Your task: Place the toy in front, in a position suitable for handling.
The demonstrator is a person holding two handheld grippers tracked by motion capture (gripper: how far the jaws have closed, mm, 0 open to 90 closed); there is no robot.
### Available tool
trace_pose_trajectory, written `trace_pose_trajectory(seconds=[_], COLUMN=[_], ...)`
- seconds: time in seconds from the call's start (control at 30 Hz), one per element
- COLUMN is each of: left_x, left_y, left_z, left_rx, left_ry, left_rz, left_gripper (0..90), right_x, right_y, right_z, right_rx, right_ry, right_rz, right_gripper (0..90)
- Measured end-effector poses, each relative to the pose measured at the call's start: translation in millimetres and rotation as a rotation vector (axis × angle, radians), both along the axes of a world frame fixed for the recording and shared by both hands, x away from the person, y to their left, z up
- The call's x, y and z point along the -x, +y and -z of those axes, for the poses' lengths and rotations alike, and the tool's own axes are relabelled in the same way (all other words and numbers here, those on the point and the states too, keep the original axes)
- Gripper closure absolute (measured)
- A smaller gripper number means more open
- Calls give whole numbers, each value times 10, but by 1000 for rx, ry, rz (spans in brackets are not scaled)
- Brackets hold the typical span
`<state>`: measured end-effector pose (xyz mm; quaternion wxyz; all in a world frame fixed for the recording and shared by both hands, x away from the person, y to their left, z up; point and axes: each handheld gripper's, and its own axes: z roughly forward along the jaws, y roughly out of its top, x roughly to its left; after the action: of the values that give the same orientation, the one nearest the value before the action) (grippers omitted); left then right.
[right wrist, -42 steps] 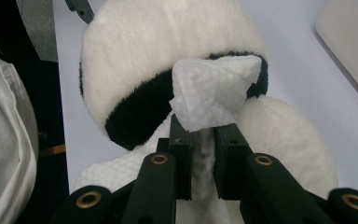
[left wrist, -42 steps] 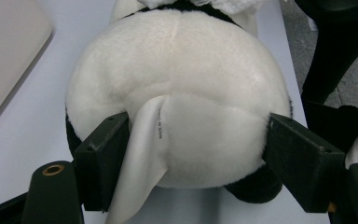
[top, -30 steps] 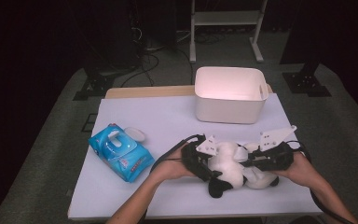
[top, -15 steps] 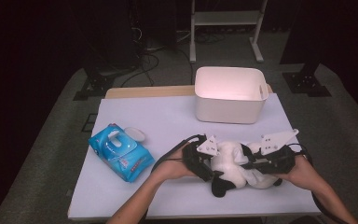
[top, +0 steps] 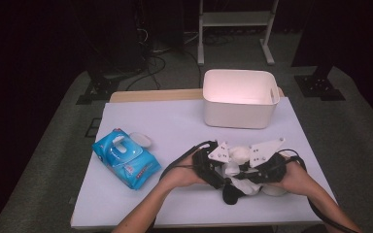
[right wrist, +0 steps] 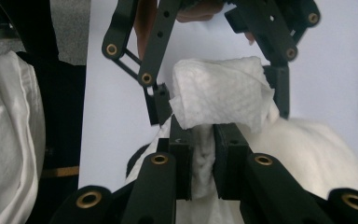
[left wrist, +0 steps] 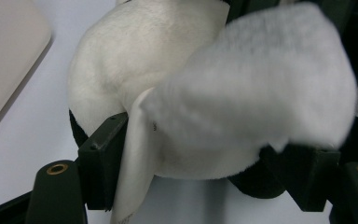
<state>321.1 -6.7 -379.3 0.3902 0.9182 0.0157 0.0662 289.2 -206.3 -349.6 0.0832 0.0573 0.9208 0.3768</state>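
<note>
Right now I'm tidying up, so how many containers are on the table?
2: a white bin at the far right side, and a blue wipes pack near the left edge. Nothing suggests more, though the hands hide some tabletop.

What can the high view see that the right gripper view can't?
High view alone: the white bin at the far side of the table, the blue wet-wipes pack with a small white lid beside it, and both forearms.

Right gripper view alone: up close, the right gripper pinching a wipe between nearly closed jaws, and white cloth at the picture's left edge.

Both: the left gripper clamped around the white plush toy on the table.
</note>
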Motion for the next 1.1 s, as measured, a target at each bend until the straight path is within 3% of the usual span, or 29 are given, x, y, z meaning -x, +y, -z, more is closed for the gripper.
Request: trace_pose_trajectory(seconds=[0.27, 0.37, 0.57, 0.7, 0.77, 1.1], left_x=[9, 12, 34, 22, 18, 22], left_y=[-10, -49, -94, -64, -49, -60], left_z=[-7, -9, -16, 5, 9, 5], left_rx=[1, -7, -15, -14, -8, -14], left_ry=[5, 3, -5, 5, 4, -1], left_rz=[0, 3, 7, -7, -5, 1], left_gripper=[253, 254, 254, 254, 254, 252], right_x=[58, 68, 2, -98, -142, -204], right_y=[-400, -456, -168, 55, 68, -464], right_z=[-10, -9, -51, -37, -38, -59], right_rx=[9, -1, -1, 12, 16, -26], right_ry=[-12, 0, -27, -16, -10, 26], right_rz=[93, 117, 55, 9, 0, 129], right_gripper=[788, 788, 788, 788, 789, 786])
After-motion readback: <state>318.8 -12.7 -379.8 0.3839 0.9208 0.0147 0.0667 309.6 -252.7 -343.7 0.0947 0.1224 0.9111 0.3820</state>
